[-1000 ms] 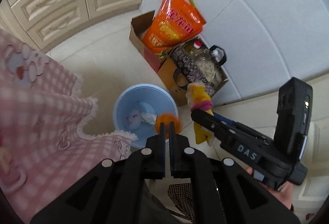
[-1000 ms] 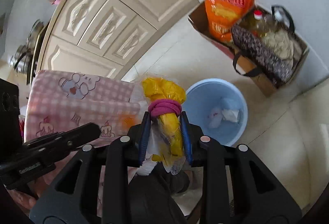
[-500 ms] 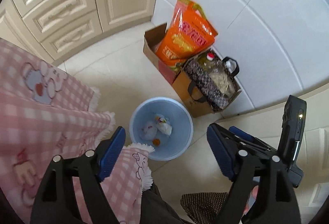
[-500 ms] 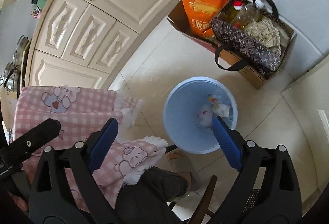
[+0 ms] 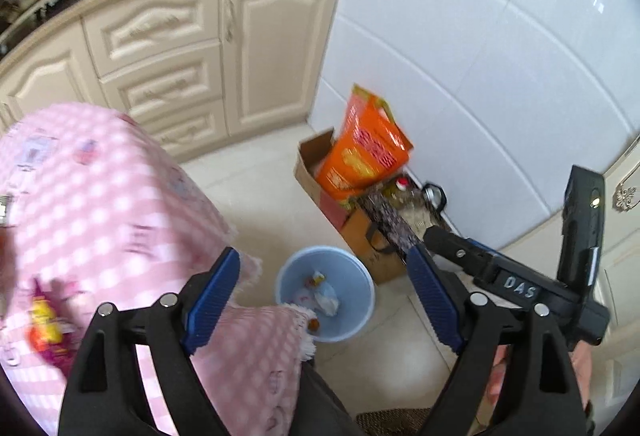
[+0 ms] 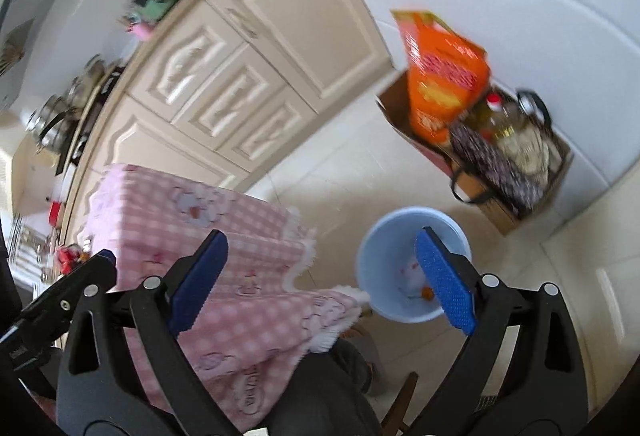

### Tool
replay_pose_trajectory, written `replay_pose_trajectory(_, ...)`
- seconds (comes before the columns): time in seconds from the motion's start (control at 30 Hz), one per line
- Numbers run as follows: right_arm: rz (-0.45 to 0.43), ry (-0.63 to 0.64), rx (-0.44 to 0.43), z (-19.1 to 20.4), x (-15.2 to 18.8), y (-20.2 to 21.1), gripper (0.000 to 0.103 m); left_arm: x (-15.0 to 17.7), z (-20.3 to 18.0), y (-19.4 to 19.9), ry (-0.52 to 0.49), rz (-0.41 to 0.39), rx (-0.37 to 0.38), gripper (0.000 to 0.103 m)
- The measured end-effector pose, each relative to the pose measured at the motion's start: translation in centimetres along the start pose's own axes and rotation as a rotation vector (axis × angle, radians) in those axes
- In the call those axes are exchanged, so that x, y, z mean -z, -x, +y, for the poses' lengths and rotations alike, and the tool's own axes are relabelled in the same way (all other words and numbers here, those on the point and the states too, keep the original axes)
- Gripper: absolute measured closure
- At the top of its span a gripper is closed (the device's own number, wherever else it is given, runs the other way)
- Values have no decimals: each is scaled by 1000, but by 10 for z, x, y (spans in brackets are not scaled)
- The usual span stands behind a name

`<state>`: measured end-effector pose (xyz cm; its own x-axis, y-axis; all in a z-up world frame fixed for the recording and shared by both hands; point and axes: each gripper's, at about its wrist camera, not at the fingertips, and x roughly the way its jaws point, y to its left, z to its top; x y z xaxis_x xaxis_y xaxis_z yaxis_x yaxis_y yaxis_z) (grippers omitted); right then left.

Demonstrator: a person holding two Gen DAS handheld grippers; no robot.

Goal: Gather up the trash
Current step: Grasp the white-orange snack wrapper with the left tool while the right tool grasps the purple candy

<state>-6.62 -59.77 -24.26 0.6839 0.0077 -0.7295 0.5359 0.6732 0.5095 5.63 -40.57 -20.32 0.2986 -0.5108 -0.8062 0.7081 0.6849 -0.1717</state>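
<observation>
On the floor, blue bin (image 5: pixel 326 292) holding wrappers (image 5: pixel 326 296), both grippers' jaws released, just opened, nothing between them.

The round blue plastic bin (image 5: pixel 326 292) stands on the floor just beside the pink checked tablecloth's (image 5: pixel 100 204) hanging edge. Crumpled wrappers (image 5: pixel 324 294) lie in the bin. Behind it, against the wall, stands a brown cardboard box (image 5: pixel 320 180) holding an orange sack (image 5: pixel 362 152).

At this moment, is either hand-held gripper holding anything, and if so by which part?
Nothing is held. The left hand-held gripper and right hand-held gripper both have their blue pads apart, having just been opening, with nothing between them.
</observation>
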Motion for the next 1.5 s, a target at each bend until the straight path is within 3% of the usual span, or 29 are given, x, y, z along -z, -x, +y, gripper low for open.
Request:
replay_pose_trajectory(0.37, -39, 225, -106, 120, 3, 32, 10, 12, 64, 102, 92, -202, -96, 17)
replay_pose_trajectory(0.8, 0, 499, -207, 250, 44, 24, 10, 62, 171, 192, 305, -344, -321, 16)
replay_pose_trajectory(1.0, 38, 605, -200, 284, 70, 10, 10, 92, 219, 218, 415, -363, -442, 16)
replay_pose_trajectory(1.2, 107, 655, -175, 300, 92, -13, 10, 120, 277, 230, 559, -357, -509, 16)
replay_pose_trajectory(1.37, 144, 670, -156, 304, 102, -31, 10, 126, 319, 223, 642, -342, -564, 16)
replay_pose_trajectory(1.5, 168, 675, -143, 308, 106, -46, 10, 117, 353, 210, 697, -313, -548, 16)
